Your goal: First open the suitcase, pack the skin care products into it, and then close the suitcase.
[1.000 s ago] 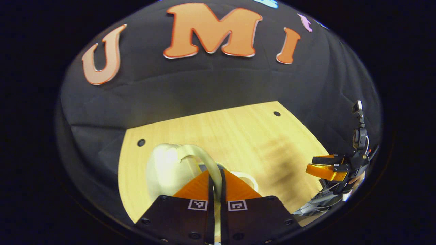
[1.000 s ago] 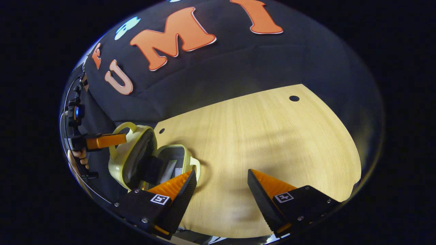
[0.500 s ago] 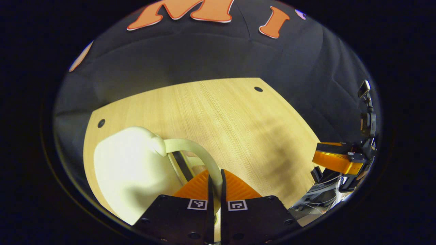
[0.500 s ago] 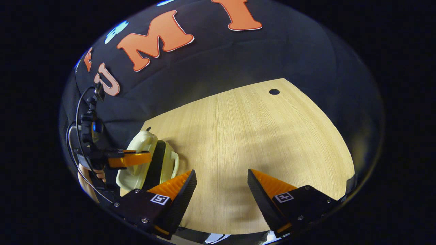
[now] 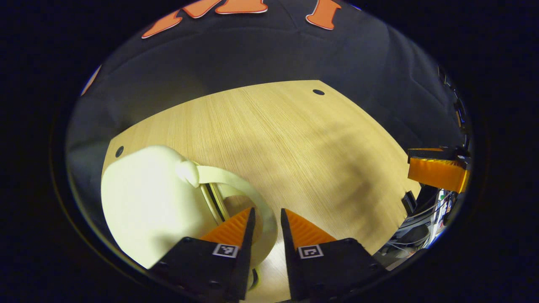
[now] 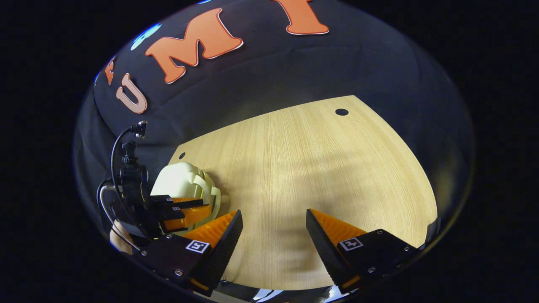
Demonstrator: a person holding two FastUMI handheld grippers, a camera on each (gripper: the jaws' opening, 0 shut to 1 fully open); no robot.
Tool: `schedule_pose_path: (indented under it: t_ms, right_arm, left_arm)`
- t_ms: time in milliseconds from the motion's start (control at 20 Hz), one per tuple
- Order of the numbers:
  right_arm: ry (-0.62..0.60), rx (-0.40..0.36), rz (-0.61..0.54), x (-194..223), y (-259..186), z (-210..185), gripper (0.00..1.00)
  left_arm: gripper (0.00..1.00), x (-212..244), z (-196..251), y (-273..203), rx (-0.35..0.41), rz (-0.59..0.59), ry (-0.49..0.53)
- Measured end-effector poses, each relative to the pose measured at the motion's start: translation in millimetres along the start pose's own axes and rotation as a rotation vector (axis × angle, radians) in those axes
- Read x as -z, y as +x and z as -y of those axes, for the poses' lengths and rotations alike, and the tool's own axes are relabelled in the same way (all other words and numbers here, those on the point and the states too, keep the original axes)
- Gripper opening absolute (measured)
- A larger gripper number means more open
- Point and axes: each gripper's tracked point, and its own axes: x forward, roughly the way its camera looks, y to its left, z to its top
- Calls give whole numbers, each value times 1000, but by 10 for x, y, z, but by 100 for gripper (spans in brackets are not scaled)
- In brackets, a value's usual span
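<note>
Suitcase (image 5: pixel 147 202) lid lowered since, on wooden table (image 5: pixel 286 134).

Light wooden tabletop (image 5: pixel 273 134) with small dark round holes (image 6: pixel 341 112) near its far corners, beside black cloth wall (image 6: pixel 294 71).

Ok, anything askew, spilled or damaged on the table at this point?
Nothing stands out. The cream suitcase rests on the wooden table, lid down or nearly so, with a thin dark seam showing. Its handle arcs between the left gripper fingers, which are parted. No spills or damage visible.
</note>
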Motion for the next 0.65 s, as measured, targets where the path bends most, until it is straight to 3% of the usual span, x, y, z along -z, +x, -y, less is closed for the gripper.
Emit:
schedule_pose_path:
  t_ms: [50,150,300,650]
  right_arm:
    - [-7,0,5,-28,-10,-39,96]
    - [-30,8,21,-108,-36,-85,96]
    - [-64,24,72,-304,-94,-170,96]
    - [-175,69,257,-806,-356,-430,96]
  left_arm:
    - [49,-17,34,-22,7,18,-24]
    - [46,-82,-1,-167,0,75,-65]
    - [100,-245,-187,-524,-28,201,-119]
    - [97,-495,-437,-1055,-223,600,-144]
